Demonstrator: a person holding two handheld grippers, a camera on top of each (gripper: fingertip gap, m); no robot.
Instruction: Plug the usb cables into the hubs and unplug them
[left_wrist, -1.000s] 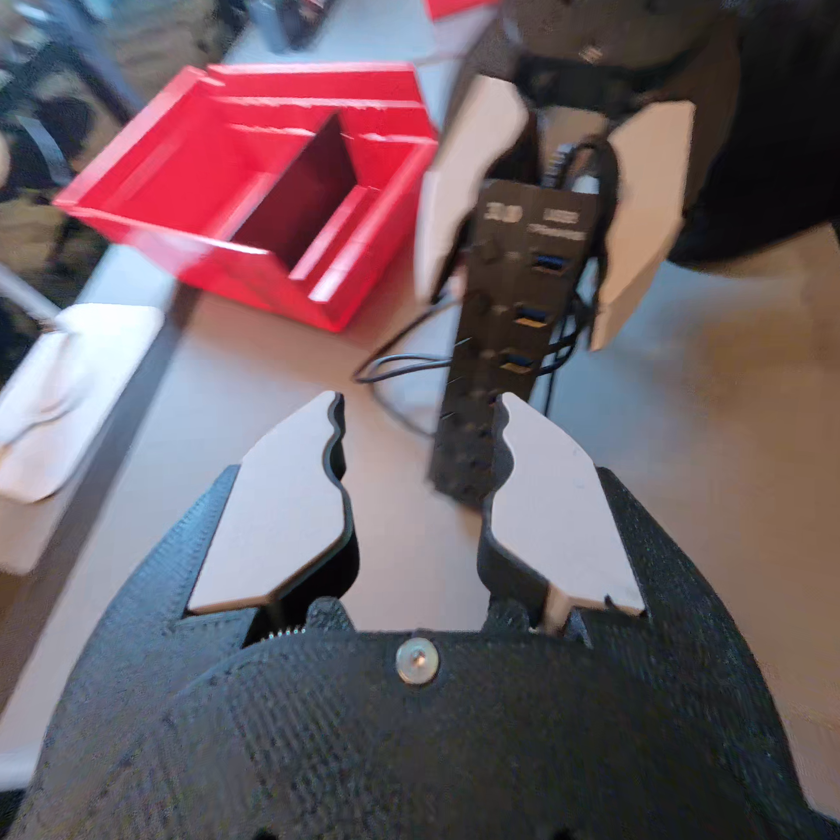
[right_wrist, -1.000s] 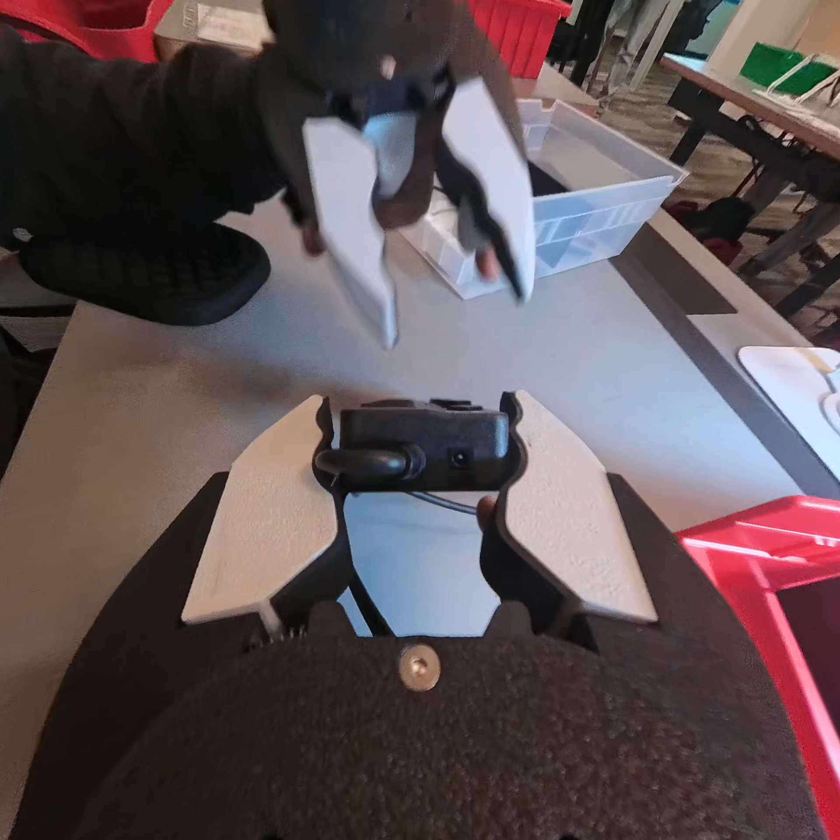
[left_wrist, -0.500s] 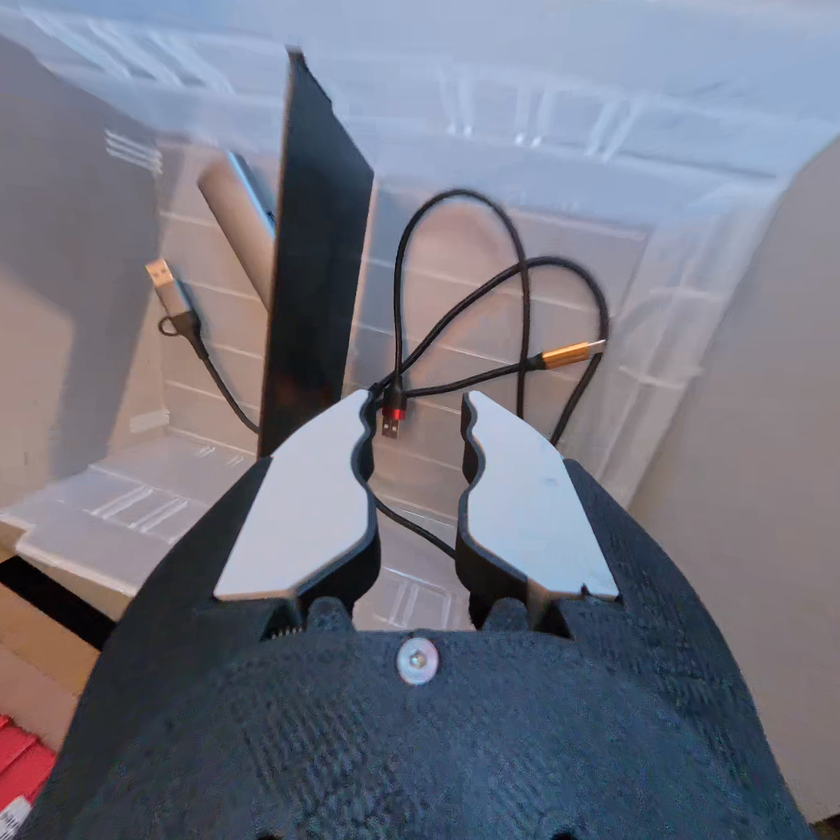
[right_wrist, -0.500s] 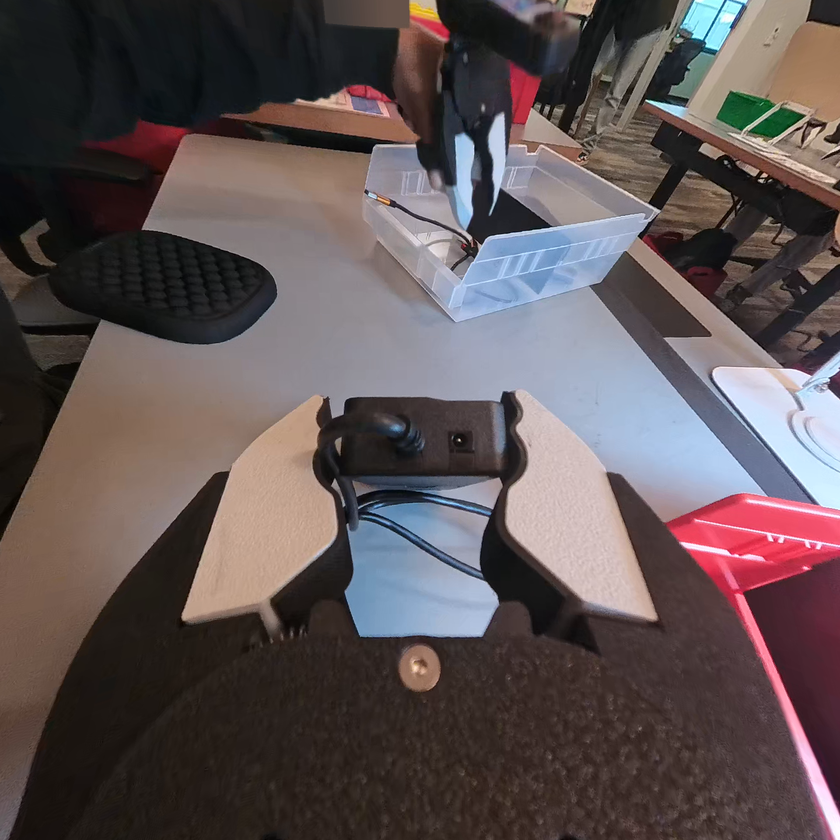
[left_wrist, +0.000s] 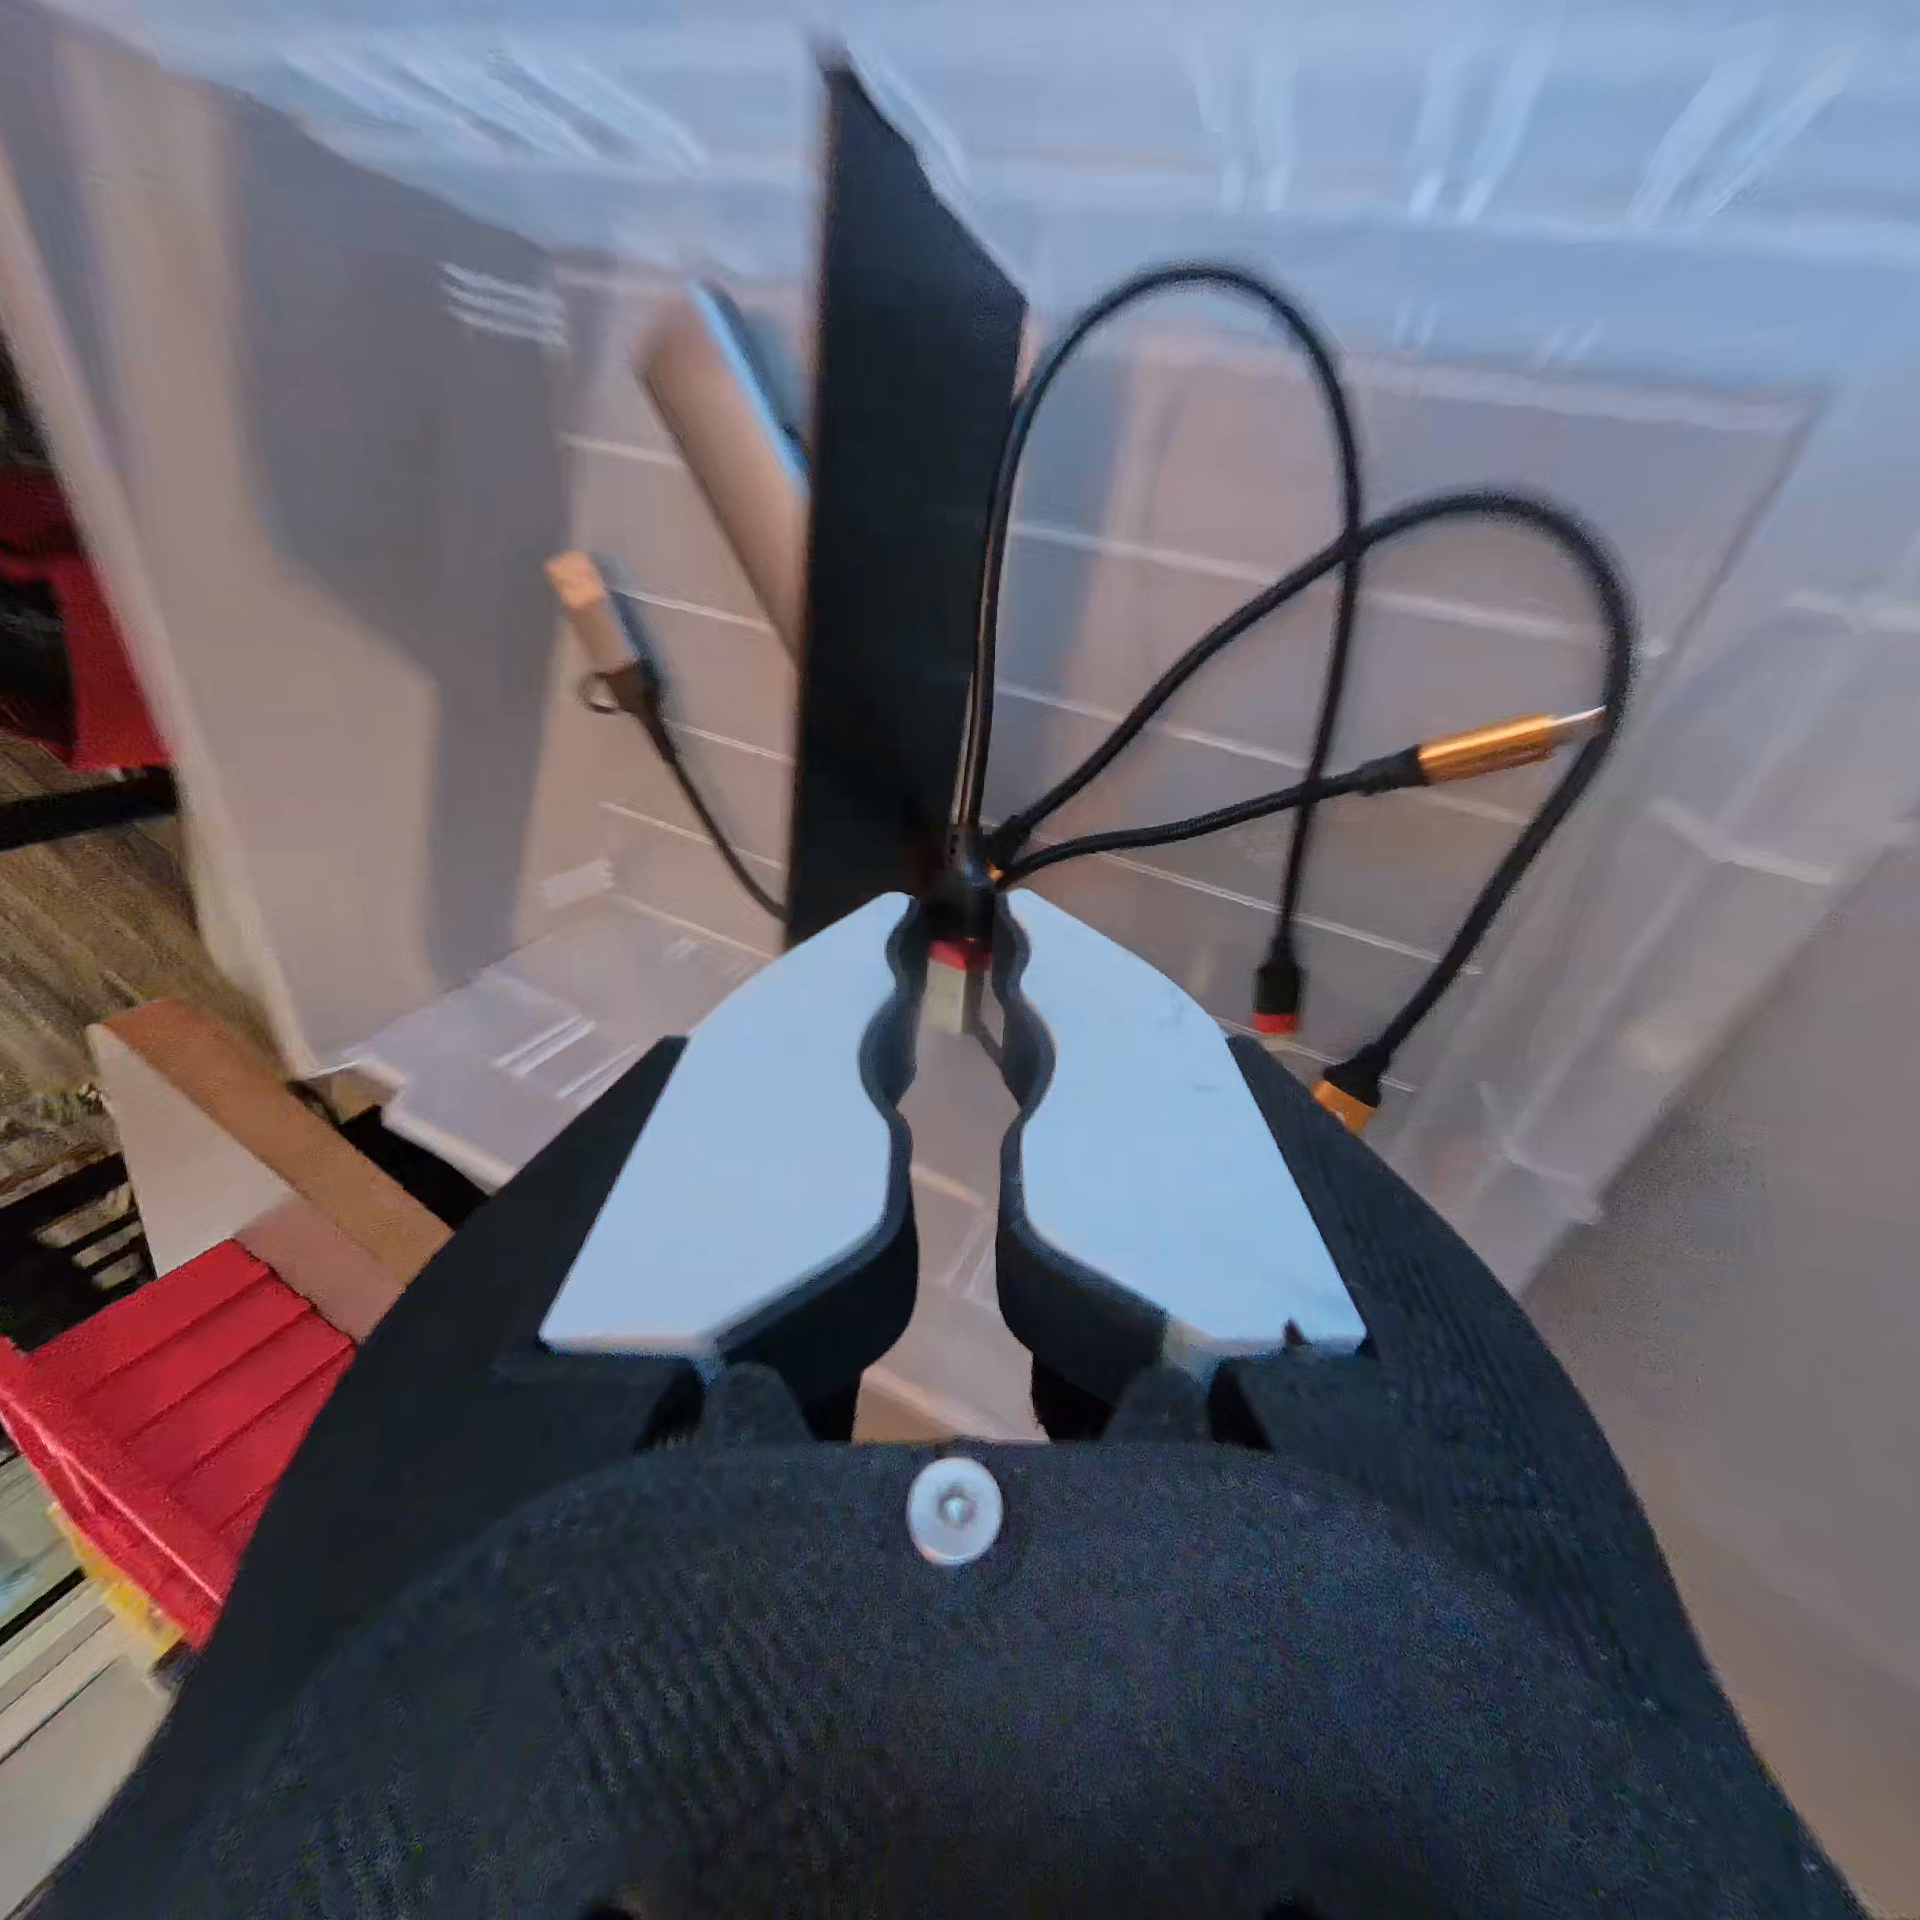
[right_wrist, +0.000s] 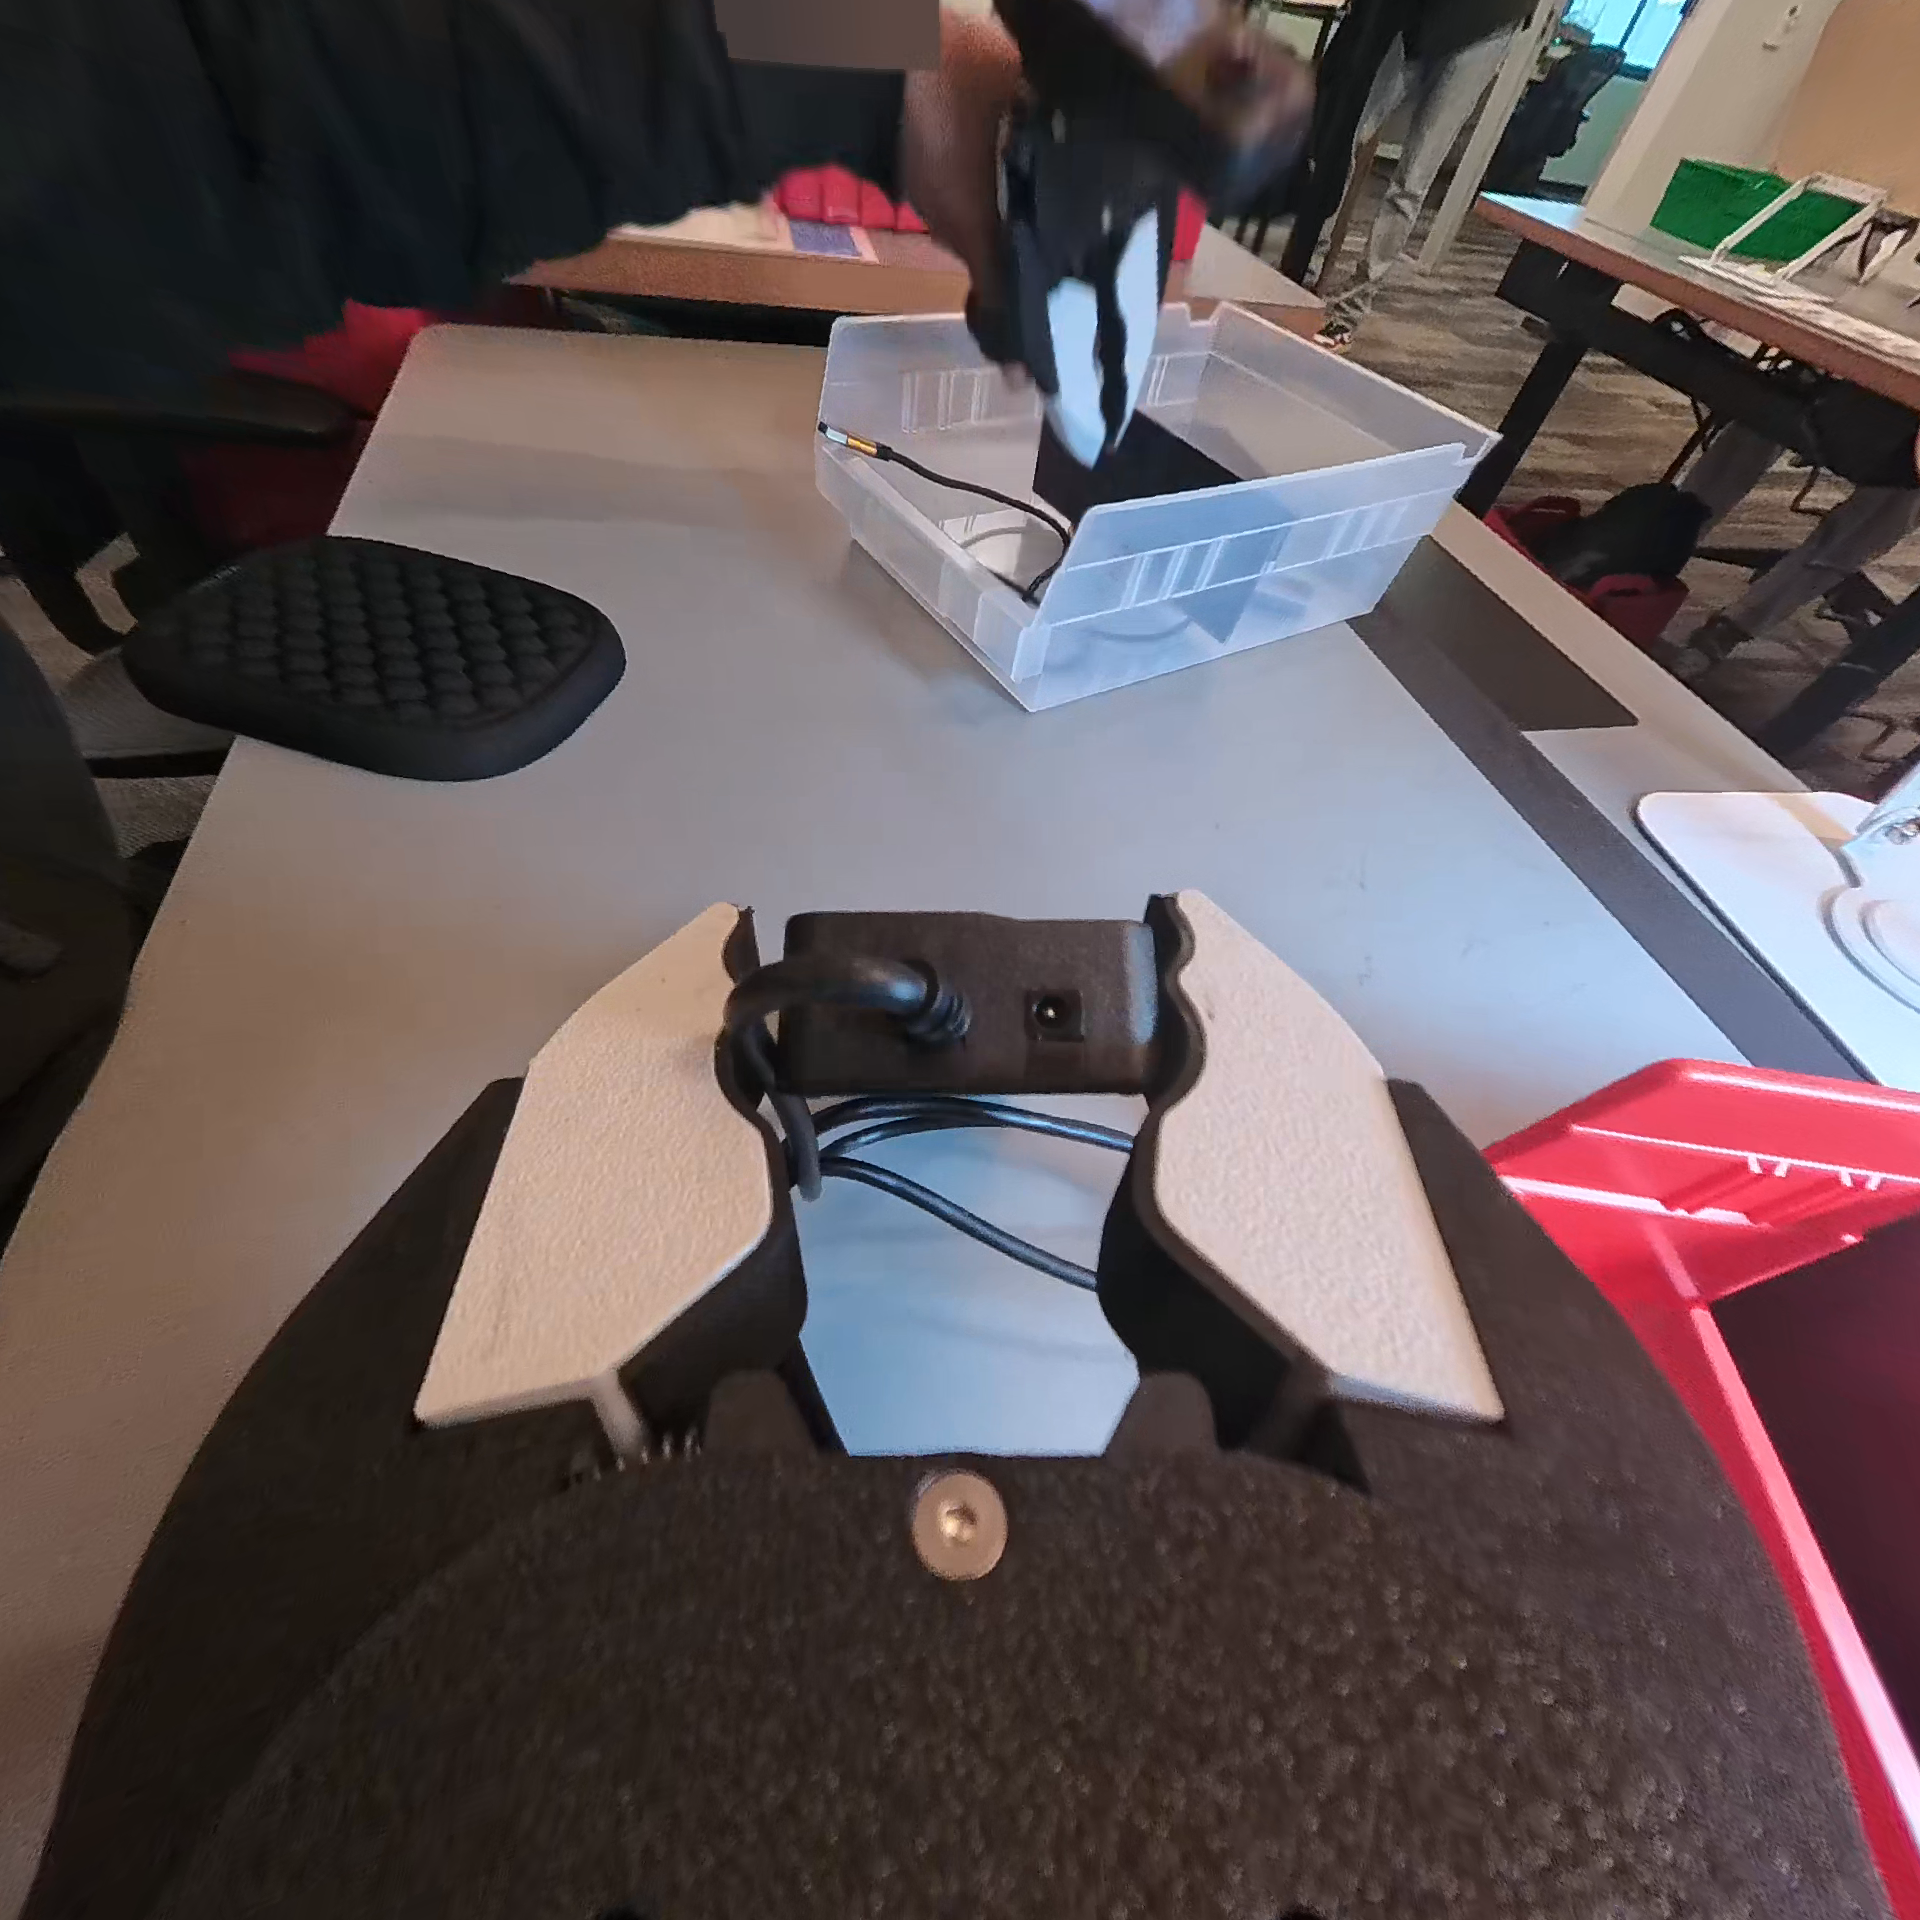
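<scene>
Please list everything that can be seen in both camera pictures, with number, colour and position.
USB hub: one, black, clamped in right gripper above table.
USB cables: several, black with orange or red plugs, inside clear bin.
Clear bin: one, translucent, far on table.
Black divider: one, upright in bin.
Red bin: one, right edge.
Cushion: one, black, left.
Table: grey.
Left gripper: closed on red-collared plug.
Right gripper: holds hub.

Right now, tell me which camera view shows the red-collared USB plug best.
The left wrist view. The red-collared USB plug sits close up, pinched between the left gripper jaws, with its black braided cable fanning out above the clear bin. In the right wrist view the plug cannot be made out; only the far-off left gripper shows, over the bin.
</scene>
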